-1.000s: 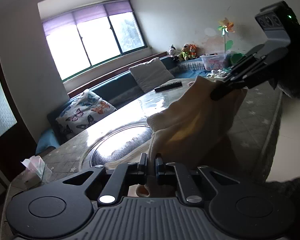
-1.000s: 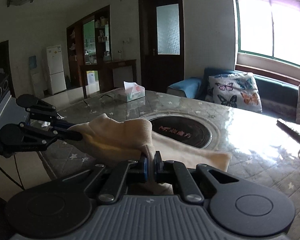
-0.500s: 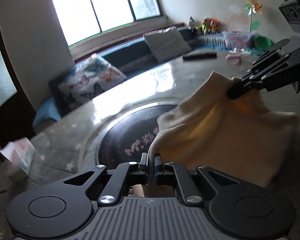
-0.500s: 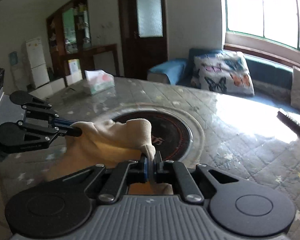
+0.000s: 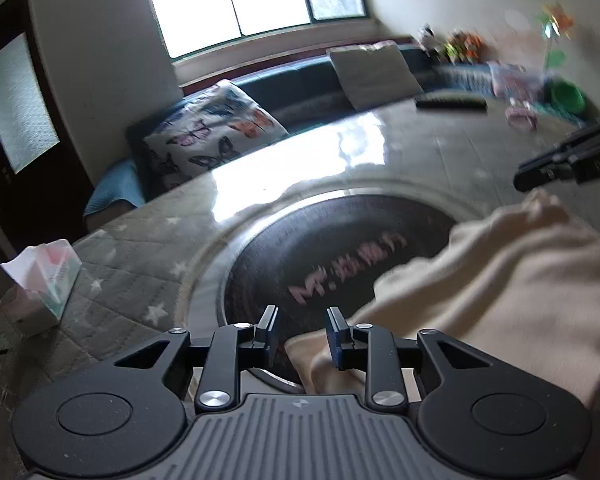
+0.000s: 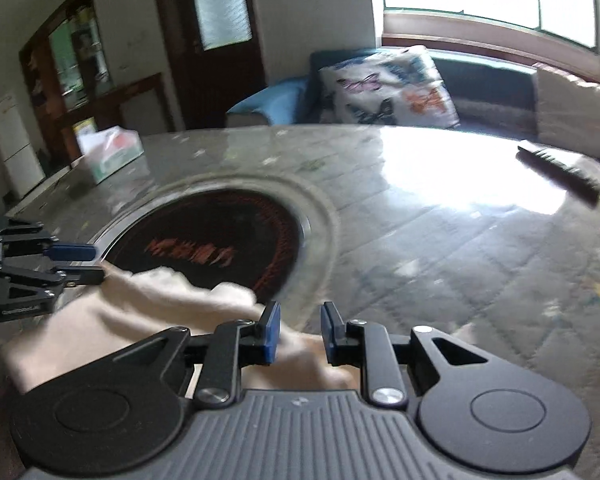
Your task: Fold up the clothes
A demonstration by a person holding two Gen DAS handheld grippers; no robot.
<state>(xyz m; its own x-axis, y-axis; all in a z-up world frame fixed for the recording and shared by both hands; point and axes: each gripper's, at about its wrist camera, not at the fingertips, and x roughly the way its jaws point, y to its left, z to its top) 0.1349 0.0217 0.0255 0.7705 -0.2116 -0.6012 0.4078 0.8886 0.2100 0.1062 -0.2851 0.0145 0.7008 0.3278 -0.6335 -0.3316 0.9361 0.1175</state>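
Both claws open, nothing gripped. Left claw [image 5: 302, 330] has its jaws spread with a cream garment [image 5: 500, 280] corner lying loose between them; right claw [image 6: 296, 330] the same, cloth under and between its jaws, apart from the pads. Garment sits on the tabletop [image 6: 420, 208], partly over the dark round inset [image 5: 340, 248] at centre, looks folded over once. Step in hand, my guess: letting go after a fold. To do it well: back straight out and low so the fingers don't snag and drag the top layer, then check edges line up before regrasping for another fold. Tissue box [image 5: 44, 280] well clear.
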